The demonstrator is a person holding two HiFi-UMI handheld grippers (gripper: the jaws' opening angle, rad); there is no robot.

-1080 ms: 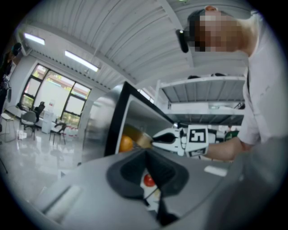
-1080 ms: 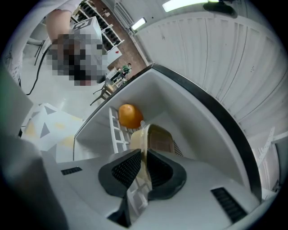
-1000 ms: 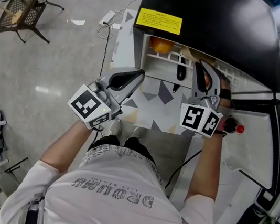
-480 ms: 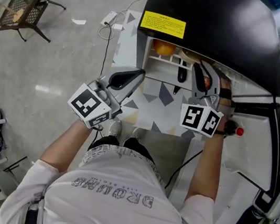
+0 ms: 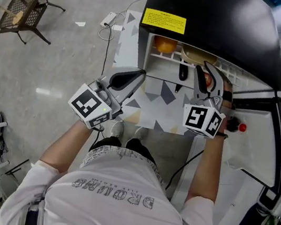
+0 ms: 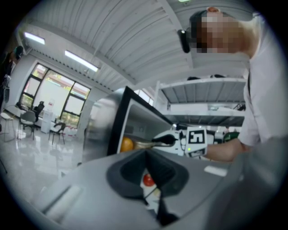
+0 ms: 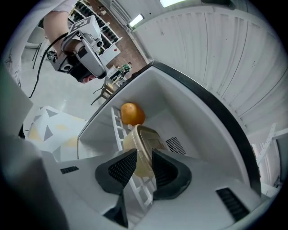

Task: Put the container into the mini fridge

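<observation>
The black mini fridge (image 5: 214, 20) stands open, and a white wire shelf (image 7: 118, 130) shows inside it. A clear container (image 7: 143, 148) with pale contents rests on that shelf, also seen in the head view (image 5: 198, 55). My right gripper (image 7: 143, 167) reaches into the fridge (image 5: 207, 73). Its jaws are opening, and the container's near rim lies between the pads without being squeezed. An orange (image 7: 132, 113) lies further back on the shelf. My left gripper (image 5: 135, 75) hangs outside the fridge at the left, shut and empty (image 6: 146, 155).
The white fridge door (image 5: 251, 149) is swung open to the right, and a red-capped item (image 5: 241, 128) is on it. A patterned mat (image 5: 158, 104) lies in front of the fridge. A power strip (image 5: 109, 18) and a chair (image 5: 24, 9) are on the floor at the left.
My right gripper's jaws have spread apart around the container, which now shows more plainly on the shelf. The left gripper has stayed where it was.
</observation>
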